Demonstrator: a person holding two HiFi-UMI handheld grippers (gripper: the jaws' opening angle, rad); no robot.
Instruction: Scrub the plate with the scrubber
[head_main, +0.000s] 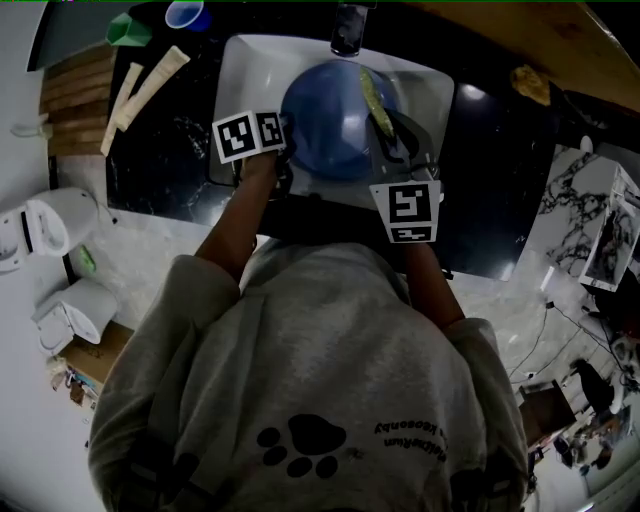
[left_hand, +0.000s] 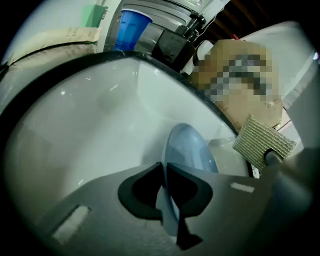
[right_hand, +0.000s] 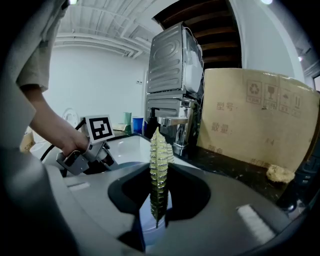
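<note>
Left gripper (left_hand: 164, 181) is pinched tight on the rim of the round pale-blue plate (left_hand: 189, 147), holding it inside the white basin sink (left_hand: 95, 120). Right gripper (right_hand: 159, 200) is clamped on the thin yellow-green mesh scrubber (right_hand: 159, 160), which stands upright between its jaws, close by the plate.

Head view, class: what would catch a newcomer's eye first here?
The blue plate in the white sink, top centre, stands out first. The left gripper clamps its rim, while the right gripper holds a yellow-green scrubber over its right side.
</note>
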